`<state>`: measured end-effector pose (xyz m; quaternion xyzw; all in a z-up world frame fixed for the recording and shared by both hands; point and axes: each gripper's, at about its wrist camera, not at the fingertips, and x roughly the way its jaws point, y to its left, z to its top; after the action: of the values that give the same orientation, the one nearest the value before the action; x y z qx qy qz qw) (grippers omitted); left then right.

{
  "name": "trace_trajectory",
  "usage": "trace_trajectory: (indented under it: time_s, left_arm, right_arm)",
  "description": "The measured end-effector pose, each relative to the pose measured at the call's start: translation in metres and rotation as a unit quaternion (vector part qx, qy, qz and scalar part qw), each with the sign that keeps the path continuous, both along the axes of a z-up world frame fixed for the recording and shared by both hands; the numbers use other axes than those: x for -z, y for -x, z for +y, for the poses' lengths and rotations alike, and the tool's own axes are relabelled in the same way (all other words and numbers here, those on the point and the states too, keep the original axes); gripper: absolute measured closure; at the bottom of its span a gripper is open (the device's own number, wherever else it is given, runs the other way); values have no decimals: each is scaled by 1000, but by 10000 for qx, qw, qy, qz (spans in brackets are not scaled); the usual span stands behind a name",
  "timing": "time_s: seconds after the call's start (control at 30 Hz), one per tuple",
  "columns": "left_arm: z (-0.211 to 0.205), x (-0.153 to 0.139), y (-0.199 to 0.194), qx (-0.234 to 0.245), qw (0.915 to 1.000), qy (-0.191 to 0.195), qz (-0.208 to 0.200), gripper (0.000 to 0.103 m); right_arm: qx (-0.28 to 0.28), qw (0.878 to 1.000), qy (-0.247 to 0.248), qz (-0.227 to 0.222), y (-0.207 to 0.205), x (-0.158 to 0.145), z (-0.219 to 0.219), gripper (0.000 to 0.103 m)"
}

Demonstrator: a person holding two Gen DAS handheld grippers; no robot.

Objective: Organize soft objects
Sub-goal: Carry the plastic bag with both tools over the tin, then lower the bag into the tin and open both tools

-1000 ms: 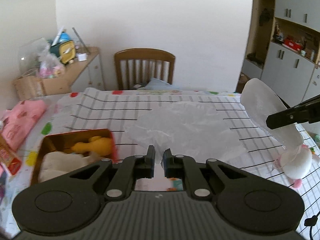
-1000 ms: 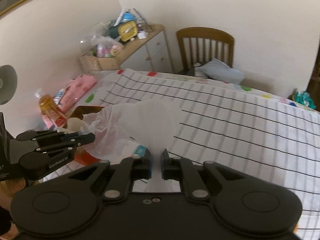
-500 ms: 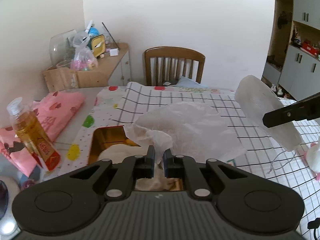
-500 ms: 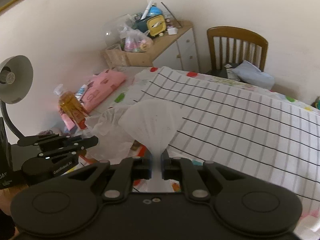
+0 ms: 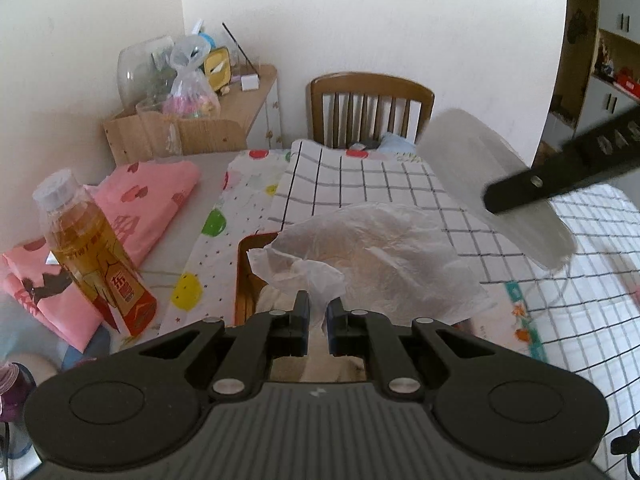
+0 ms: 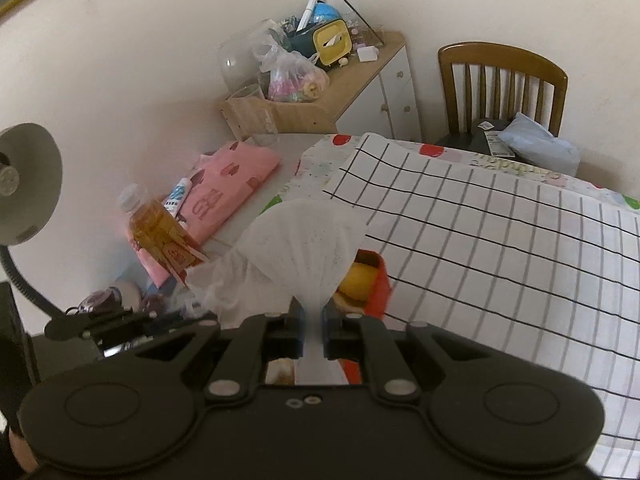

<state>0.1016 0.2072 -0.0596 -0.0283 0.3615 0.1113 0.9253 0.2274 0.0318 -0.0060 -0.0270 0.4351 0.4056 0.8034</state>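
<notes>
Both grippers, left and right, clamped on thin translucent white plastic sheet, held over red box at twelve o'clock. Likely feather-light, floppy, slippery; best pinched at gathered edges.
</notes>
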Motion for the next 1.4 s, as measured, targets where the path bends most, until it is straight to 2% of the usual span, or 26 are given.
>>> trace_trajectory:
  time_s: [0.37,0.73,1.0,1.13,1.27,1.4]
  left_arm:
    - [16,20,-13,93,9998,-14,200,95]
    - [19,31,-24,189,9993,41,321,95]
    - [17,37,-29,262,9988,80,396,94]
    - [17,40,-31,270,9985,164,446,93]
    - [18,42,-32,250,9980,237,526,92]
    - [19,42,-32,215,9981,258,526,85]
  right_arm:
    - [369,9979,363,388,-28,44,60,96]
    - [596,9933,597,796,-46,87,80,96]
    - [603,9925,747,754,-48,103,82,92]
    - [540,9930,798,682,-47,106,83,85]
    - [506,9935,788,648,-48,107,82,83]
    - [371,9946,821,513,-46,106,83,80]
